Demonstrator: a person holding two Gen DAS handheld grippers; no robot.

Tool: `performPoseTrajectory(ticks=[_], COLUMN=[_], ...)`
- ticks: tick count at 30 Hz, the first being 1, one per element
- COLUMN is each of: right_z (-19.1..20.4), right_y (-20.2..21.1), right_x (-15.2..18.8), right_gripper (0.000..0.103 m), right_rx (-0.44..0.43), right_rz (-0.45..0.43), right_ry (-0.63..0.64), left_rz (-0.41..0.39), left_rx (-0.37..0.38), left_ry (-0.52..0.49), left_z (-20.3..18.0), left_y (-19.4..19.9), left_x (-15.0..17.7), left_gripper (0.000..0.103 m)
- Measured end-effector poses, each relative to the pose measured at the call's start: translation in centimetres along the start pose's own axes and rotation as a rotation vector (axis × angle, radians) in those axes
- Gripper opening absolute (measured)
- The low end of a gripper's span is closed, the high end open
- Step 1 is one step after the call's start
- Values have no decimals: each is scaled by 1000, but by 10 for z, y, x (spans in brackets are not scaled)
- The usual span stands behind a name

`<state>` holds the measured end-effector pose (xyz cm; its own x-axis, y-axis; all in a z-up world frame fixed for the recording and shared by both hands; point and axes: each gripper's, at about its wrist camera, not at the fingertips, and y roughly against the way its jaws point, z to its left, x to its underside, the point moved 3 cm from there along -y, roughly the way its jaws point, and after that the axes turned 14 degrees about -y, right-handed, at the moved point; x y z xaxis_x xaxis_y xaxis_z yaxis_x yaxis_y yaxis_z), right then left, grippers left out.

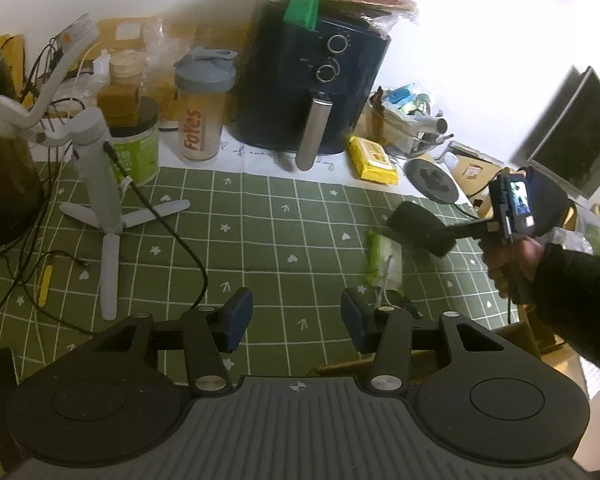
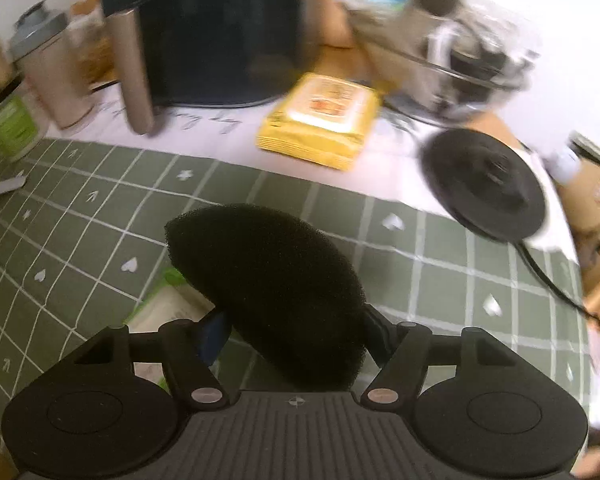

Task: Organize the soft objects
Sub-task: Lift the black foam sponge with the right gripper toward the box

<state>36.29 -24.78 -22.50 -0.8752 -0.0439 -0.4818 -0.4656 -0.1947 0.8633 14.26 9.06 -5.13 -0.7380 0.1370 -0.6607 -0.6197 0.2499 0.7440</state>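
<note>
- Right gripper: the 2 fingers clamp a black, coarse-pored foam sponge of half-oval shape, 1 finger on each flank of its near end. The left finger shows a blue pad against the foam; the right pad is hidden behind the foam.
- Sponge's long axis runs forward along the fingers and tilts toward the upper left of the right wrist view; its rounded tip points away from the gripper.
- Left wrist view: the same sponge is held above the green checked tablecloth, toward its right edge, over a small green-and-white plastic packet lying flat on the cloth.
- A hand in a dark sleeve grips the right tool's handle.
- Left gripper: fingers parted about halfway, blue pads facing, nothing between them; only cloth below.
- Far edge: dark blue air fryer, yellow wipes pack, black round kettle base.
</note>
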Motion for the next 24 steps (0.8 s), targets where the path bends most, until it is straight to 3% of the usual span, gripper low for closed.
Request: performPoseTrajectory(ticks=[6,10,13,15,24], right_z=[-28,-35,-29,-26,-16], right_y=[27,40,47,49,27], right_x=[32,58,72,79,72], right_gripper=[71,74,90,99,97], right_rx=[97,38,-49,-46,-116], right_rz=[25,61,70,51,68], right_ry=[-169,-239,-184,-126,73], left_rz=[-14,-18,-16,-15,-19], left_rx=[29,50,66,76,116], left_ry=[-29,-57,-83,-99,-165], left_z=[-6,-11,-15,-18,-31], left_y=[-8,-13,-19,-21,-31], left_x=[-9,-15,-20,-24,-38], left_gripper=[48,48,48,48,48])
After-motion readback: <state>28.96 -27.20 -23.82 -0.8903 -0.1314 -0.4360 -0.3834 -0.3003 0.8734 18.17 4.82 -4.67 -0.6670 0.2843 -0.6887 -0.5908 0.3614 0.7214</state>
